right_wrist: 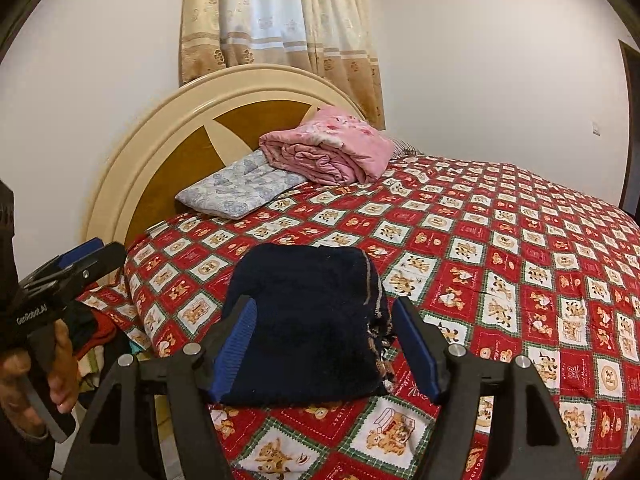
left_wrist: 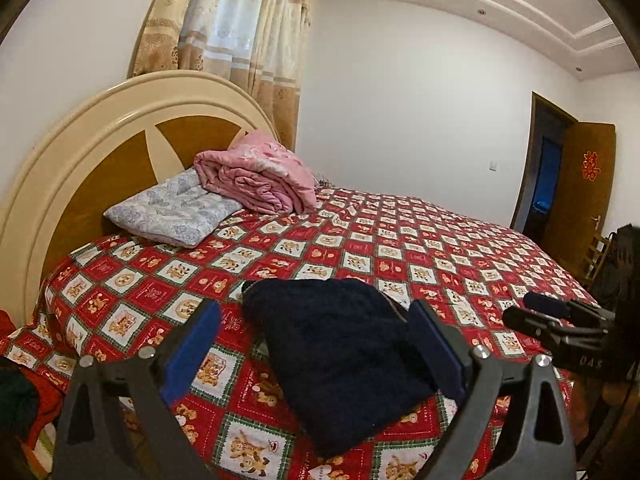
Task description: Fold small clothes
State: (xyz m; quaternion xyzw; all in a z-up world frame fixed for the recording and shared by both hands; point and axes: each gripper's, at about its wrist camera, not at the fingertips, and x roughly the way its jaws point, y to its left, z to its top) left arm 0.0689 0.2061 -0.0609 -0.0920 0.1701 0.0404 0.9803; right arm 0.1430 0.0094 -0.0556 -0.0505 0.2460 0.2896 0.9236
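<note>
Left wrist view shows the left gripper (left_wrist: pixel 316 356) with jaws wide apart, empty, above the dark navy garment (left_wrist: pixel 340 360), which lies folded into a compact block on the bed (left_wrist: pixel 460 240). The right gripper (right_wrist: pixel 324 352) is likewise spread and empty. Folding looks essentially finished; more clothes (right_wrist: pixel 96 332) wait beside the bed.

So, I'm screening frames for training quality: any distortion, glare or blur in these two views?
Left wrist view: strong fisheye bend curves the cream and brown wooden headboard; even indoor light, no glare; the folded dark navy knitted garment is sharp. Right wrist view: same bend and dark corner vignette; the garment shows little texture.
</note>
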